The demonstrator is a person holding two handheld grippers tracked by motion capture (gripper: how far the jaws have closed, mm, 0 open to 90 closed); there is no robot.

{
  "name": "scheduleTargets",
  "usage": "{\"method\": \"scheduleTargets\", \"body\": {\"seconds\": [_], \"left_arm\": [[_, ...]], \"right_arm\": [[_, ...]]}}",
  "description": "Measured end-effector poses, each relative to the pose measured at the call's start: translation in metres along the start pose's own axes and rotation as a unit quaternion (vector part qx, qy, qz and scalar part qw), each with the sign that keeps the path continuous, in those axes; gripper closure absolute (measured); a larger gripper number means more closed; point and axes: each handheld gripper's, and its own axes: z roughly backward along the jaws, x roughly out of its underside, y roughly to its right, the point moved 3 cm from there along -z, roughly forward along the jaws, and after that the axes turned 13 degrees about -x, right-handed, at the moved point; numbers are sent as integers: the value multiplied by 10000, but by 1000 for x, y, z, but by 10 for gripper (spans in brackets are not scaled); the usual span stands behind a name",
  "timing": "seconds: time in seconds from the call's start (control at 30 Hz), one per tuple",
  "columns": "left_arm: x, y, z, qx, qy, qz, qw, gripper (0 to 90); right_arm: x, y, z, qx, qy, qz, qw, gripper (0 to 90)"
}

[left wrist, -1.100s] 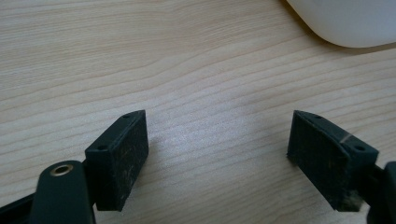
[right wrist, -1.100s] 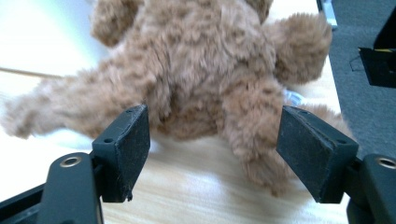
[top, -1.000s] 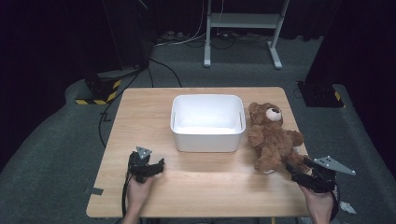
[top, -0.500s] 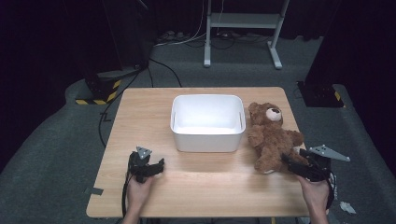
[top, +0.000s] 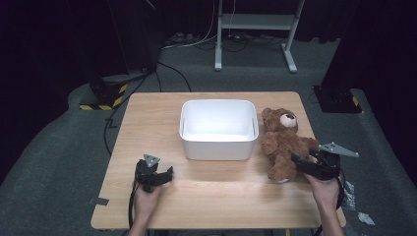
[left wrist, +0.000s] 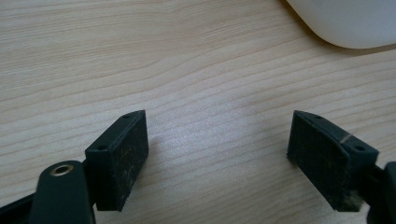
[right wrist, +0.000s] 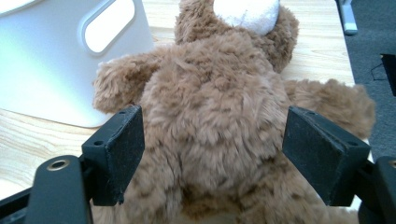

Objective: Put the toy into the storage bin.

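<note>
A brown teddy bear (top: 282, 140) lies on its back on the wooden table (top: 147, 123), just right of a white plastic bin (top: 219, 129). My right gripper (top: 301, 163) is open at the bear's lower right side. In the right gripper view its jaws stand on either side of the bear's belly (right wrist: 215, 126), not pressing it, with the bin's handle wall (right wrist: 56, 56) at upper left. My left gripper (top: 162, 176) rests open near the table's front left. Bare wood lies between its jaws in the left gripper view, and the bin's corner (left wrist: 345, 23) shows at top right.
The bin looks empty inside. Beyond the table is dark grey floor with cables (top: 196, 44), a metal stand's feet (top: 253, 44) at the back, and a black-and-yellow striped base (top: 103, 98) at the back left. Bare wood spans the table's front between my hands.
My right gripper has moved left and inward from the table's right edge until its open jaws flank the bear's body. The left gripper has stayed put.
</note>
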Motion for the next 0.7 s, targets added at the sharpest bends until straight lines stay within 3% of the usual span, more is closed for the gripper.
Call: {"method": "scheduleTargets", "body": {"seconds": [0.7], "left_arm": [[0, 0, 1, -6, -3, -23, 10000, 204]], "right_arm": [[-23, 7, -24, 100, -114, -63, 9999, 185]]}}
